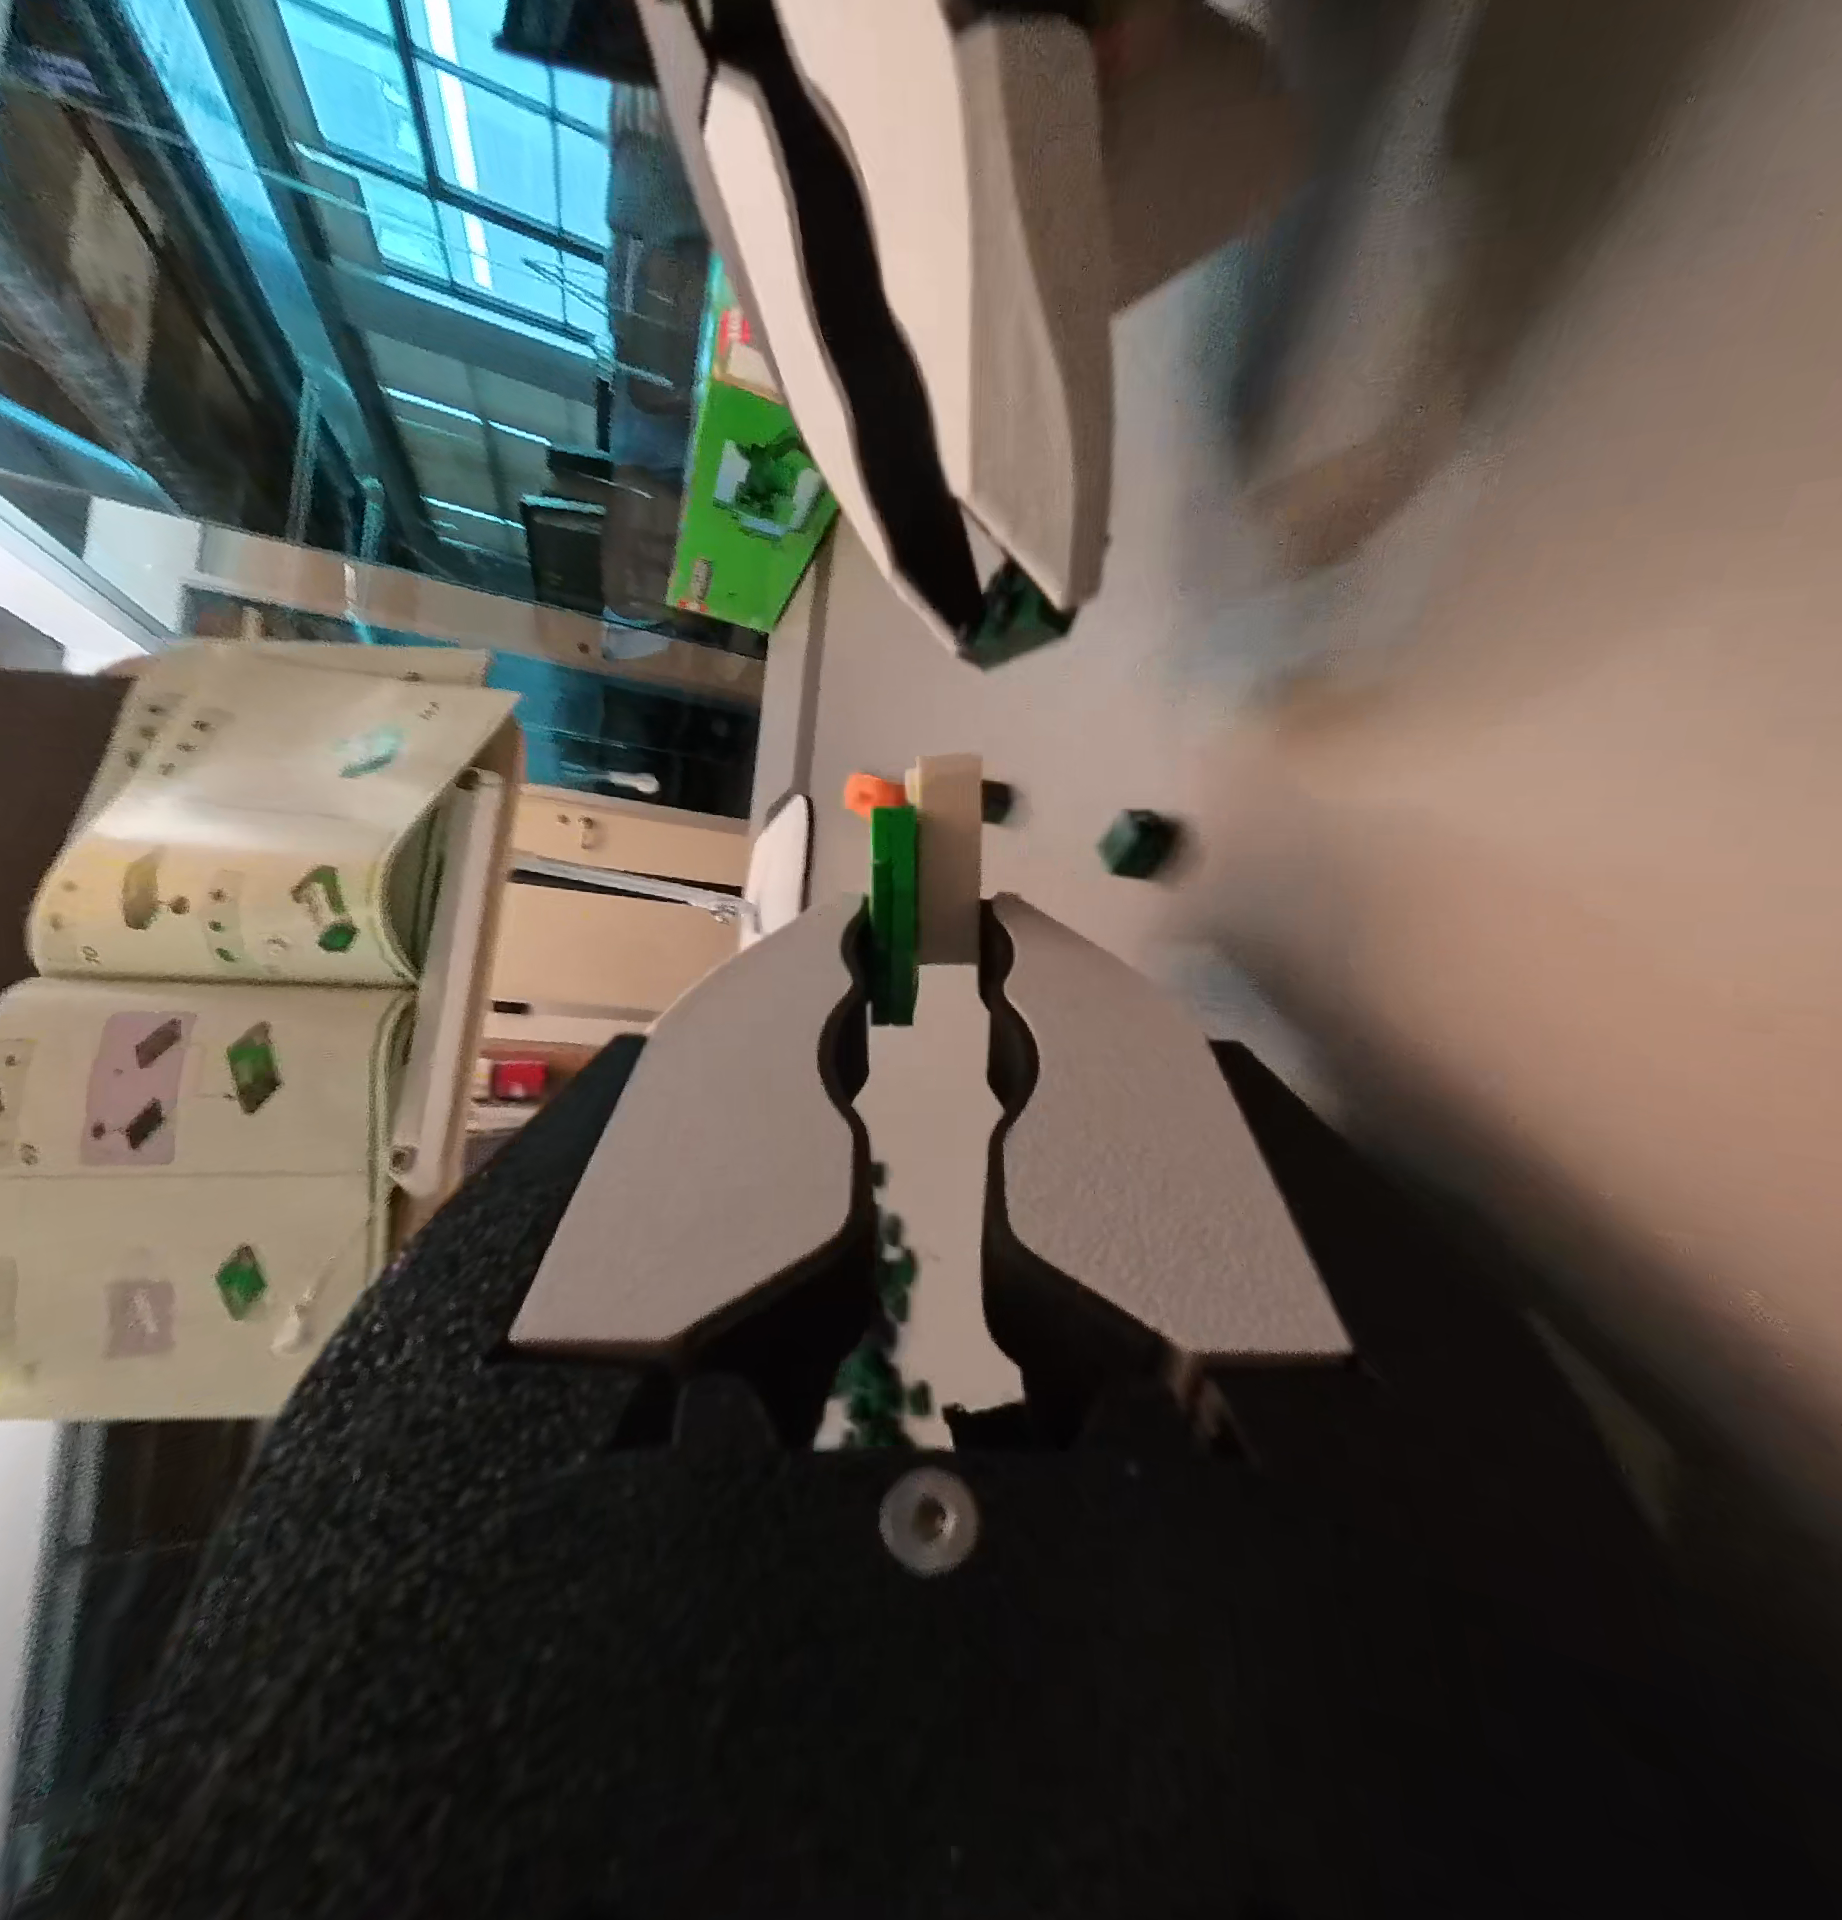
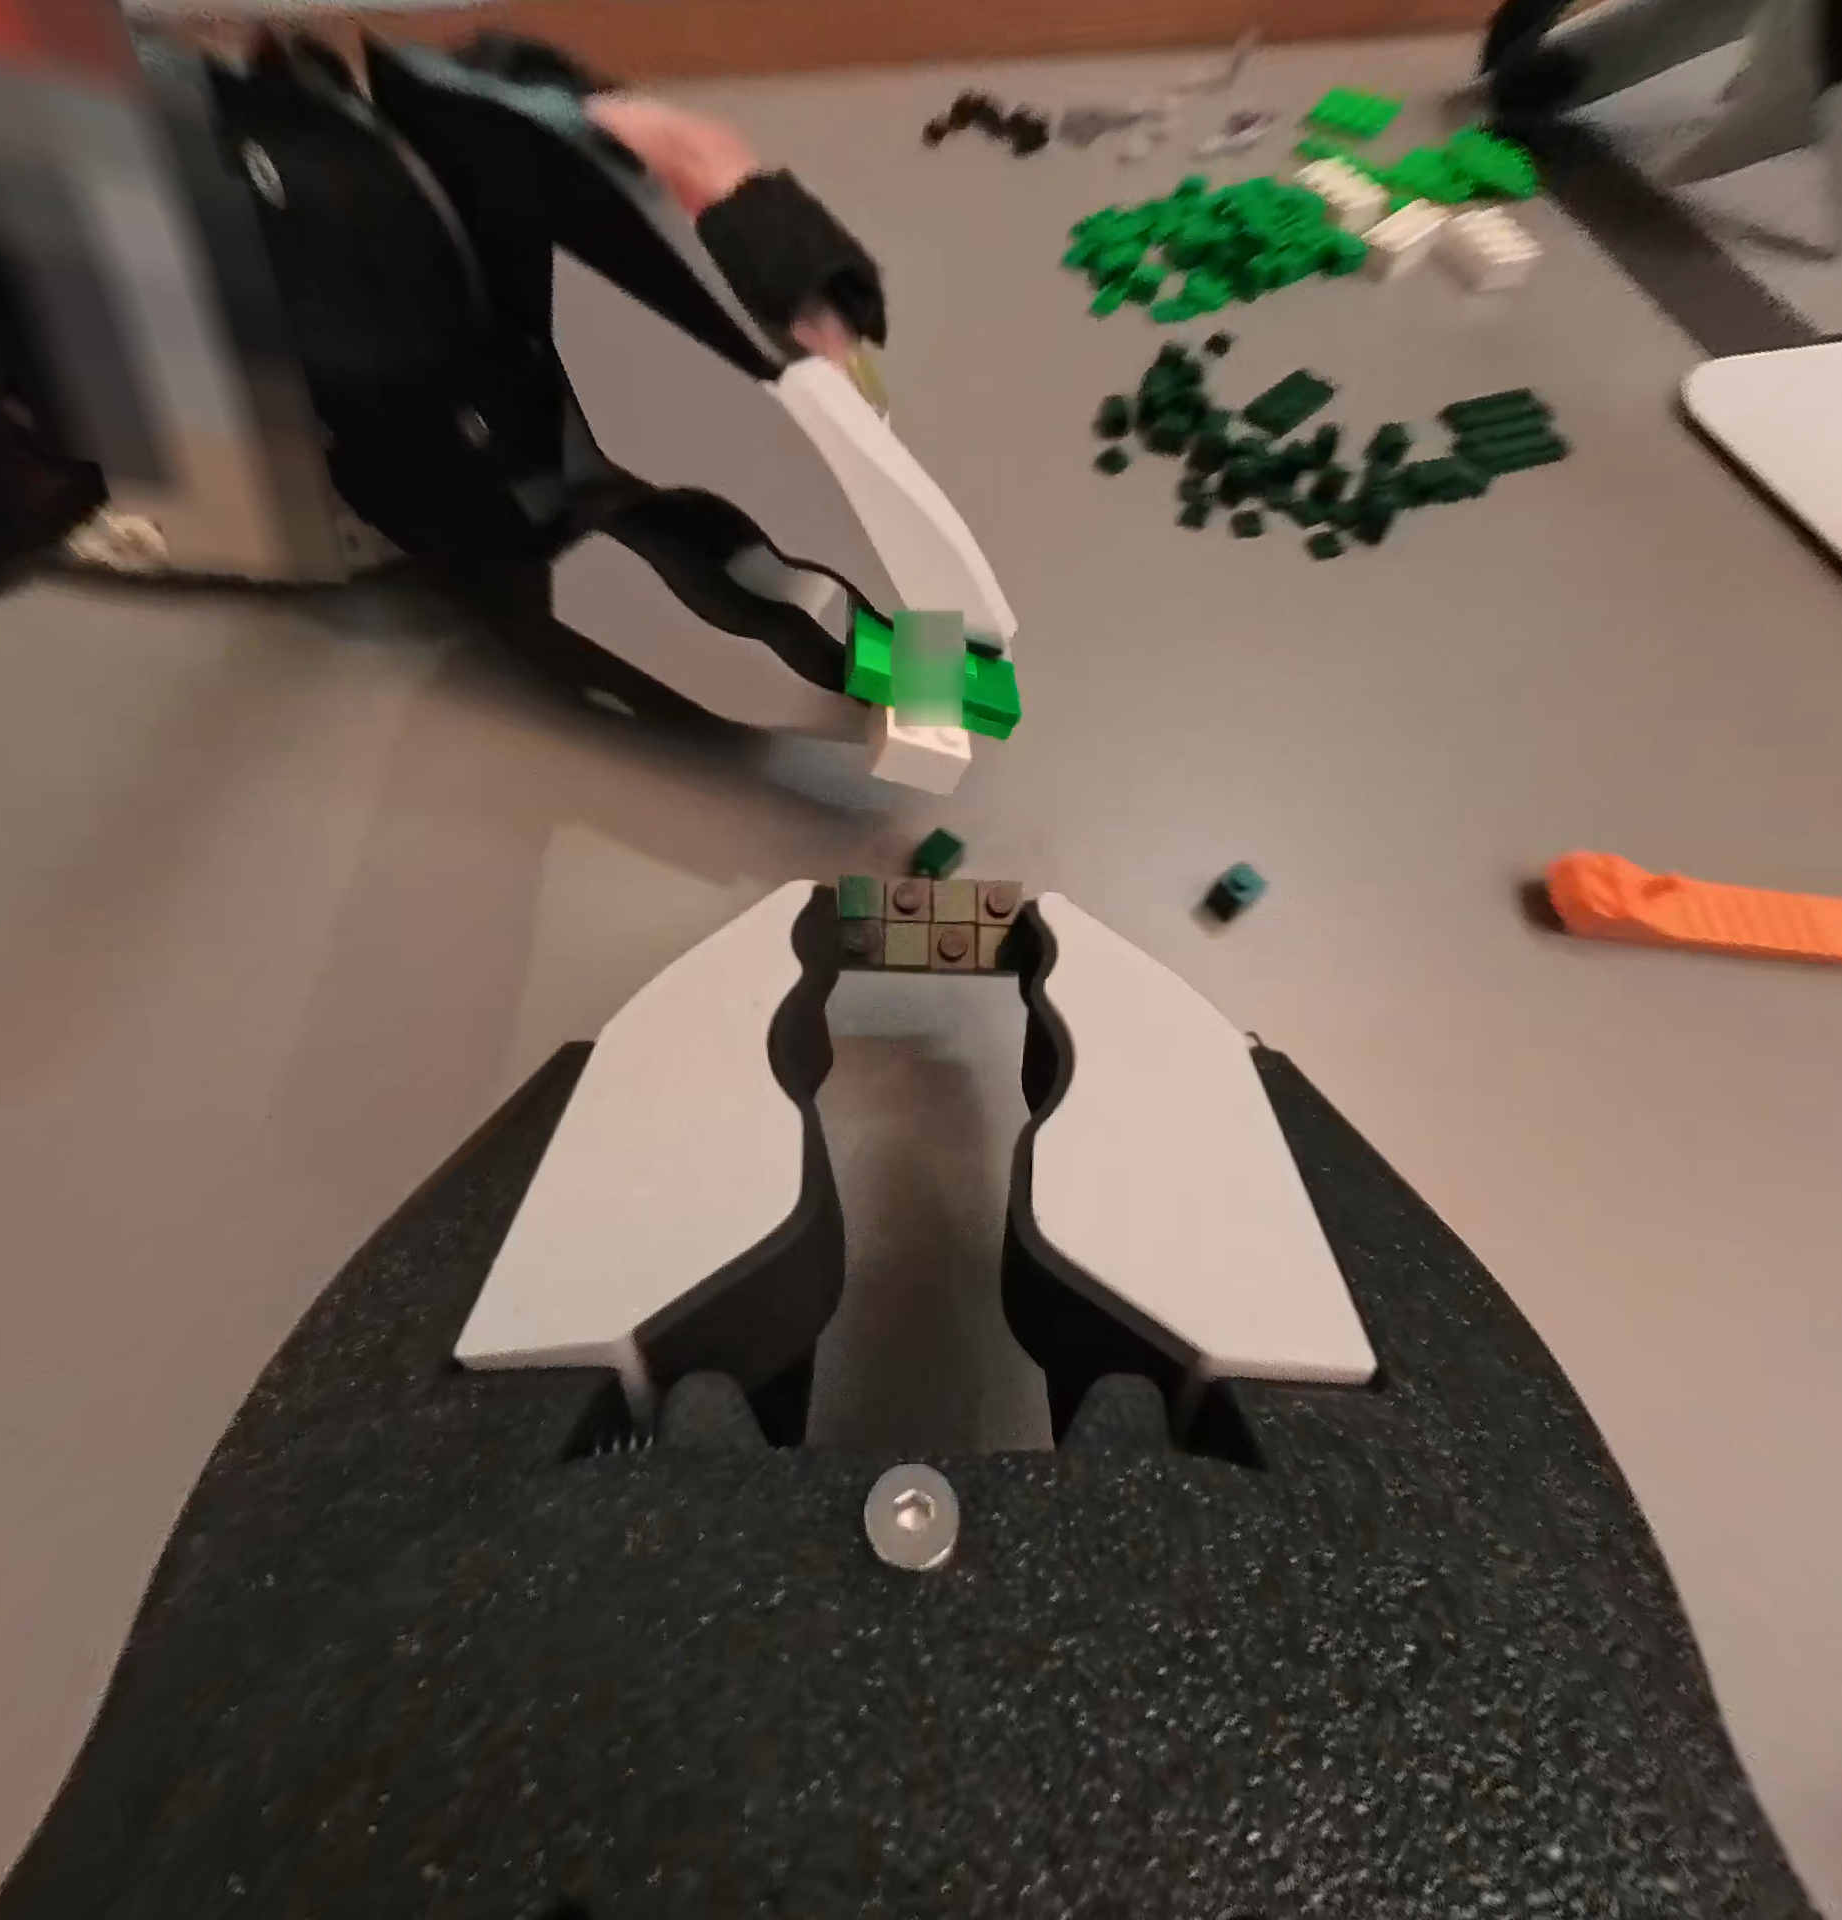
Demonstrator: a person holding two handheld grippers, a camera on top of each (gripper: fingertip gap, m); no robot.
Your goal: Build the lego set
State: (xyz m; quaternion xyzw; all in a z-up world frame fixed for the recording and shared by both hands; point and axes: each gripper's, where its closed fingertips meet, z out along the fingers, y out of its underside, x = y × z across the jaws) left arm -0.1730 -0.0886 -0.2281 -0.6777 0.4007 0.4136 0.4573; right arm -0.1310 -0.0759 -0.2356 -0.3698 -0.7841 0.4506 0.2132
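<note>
My left gripper (image 1: 927, 920) is shut on a small build: a bright green plate (image 1: 893, 914) against a white brick (image 1: 948, 862). It is turned on its side and held above the grey table. In the right wrist view the left gripper (image 2: 896, 686) shows ahead with the same green and white build (image 2: 932, 727). My right gripper (image 2: 925, 914) is shut on a dark green and olive studded plate assembly (image 2: 927, 925), held just below and in front of the left one. In the left wrist view the right gripper (image 1: 1010, 613) shows from above with the dark piece at its tips.
Piles of bright green (image 2: 1208, 249), dark green (image 2: 1312, 447) and white bricks (image 2: 1447, 229) lie at the far right. An orange brick separator (image 2: 1706, 920), a dark green brick (image 2: 938, 852) and a teal brick (image 2: 1234, 891) lie nearby. An open instruction booklet (image 1: 221, 987) and a green box (image 1: 751, 499) stand beyond. The grippers' ends are close to 5 cm from one another.
</note>
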